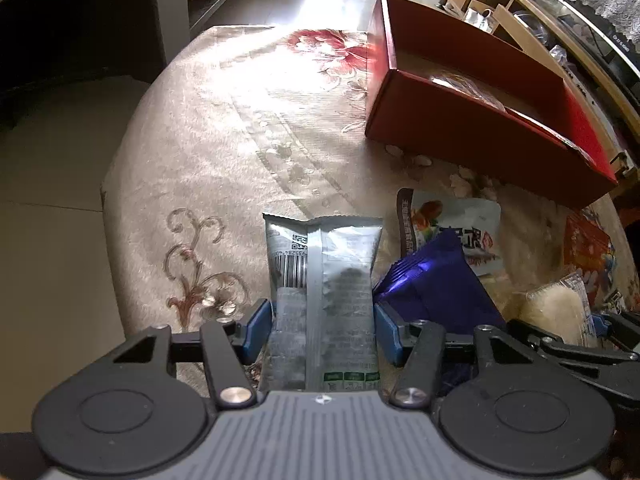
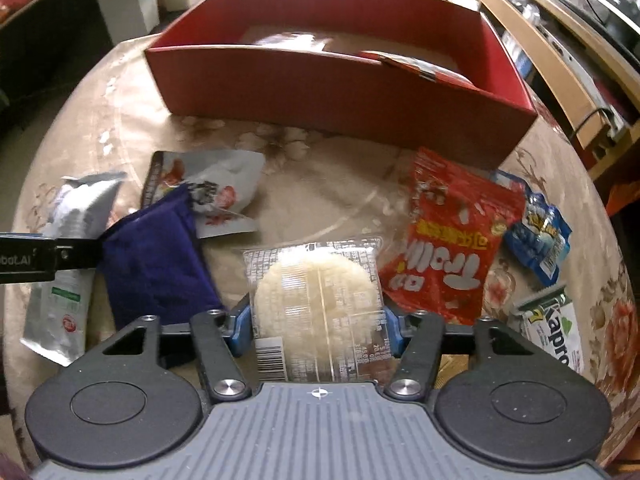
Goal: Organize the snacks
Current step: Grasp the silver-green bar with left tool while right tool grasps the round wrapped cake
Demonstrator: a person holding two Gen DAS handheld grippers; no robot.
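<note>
Jaws clamped on two snack packets
Left gripper (image 1: pixel 323 324) pinches a silver packet (image 1: pixel 324 276); right gripper (image 2: pixel 318 326) grips a clear-wrapped rice cracker (image 2: pixel 318 300).

My worktop (image 1: pixel 224 128) wears a beige cloth with red flowers and brown scrolls. The box (image 2: pixel 328 92) at its far edge is red. Between my blue pads (image 1: pixel 258 326) sits a silver packet (image 1: pixel 324 280) with a black barcode. Beside it lies a purple pouch (image 2: pixel 156 264). The cracker (image 2: pixel 318 300) is pale in clear wrap; the gummy bag (image 2: pixel 452 240) red, white-lettered.
</note>
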